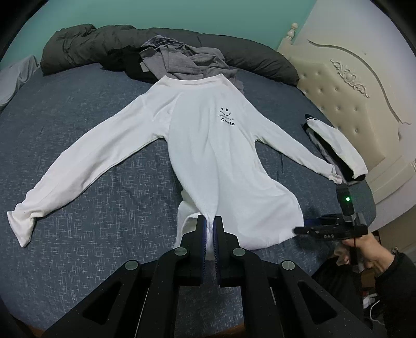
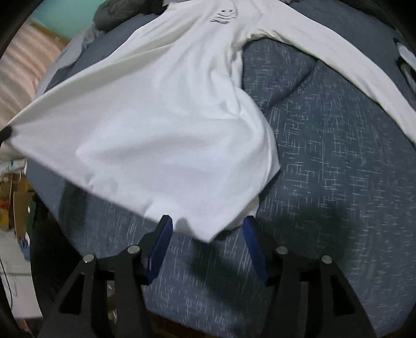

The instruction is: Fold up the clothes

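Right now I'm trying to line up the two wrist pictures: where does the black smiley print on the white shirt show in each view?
Left wrist view: the smiley print sits just above the picture's middle, on the chest of the white shirt.
Right wrist view: the print is at the top edge, slightly right of centre, blurred.
Shared landmark: the shirt's sleeve toward the headboard side, running right in both views.

My left gripper (image 1: 210, 228) – matte black linkage arms with triangular cut-outs, round silver pivot pins, blue pads on the inner finger faces. Right gripper (image 2: 206, 234) is built the same. From the left camera its body shows black, a green LED lit on top, white lettering on the side – unreadable. The hand (image 1: 364, 249) gripping it wears a dark sleeve.
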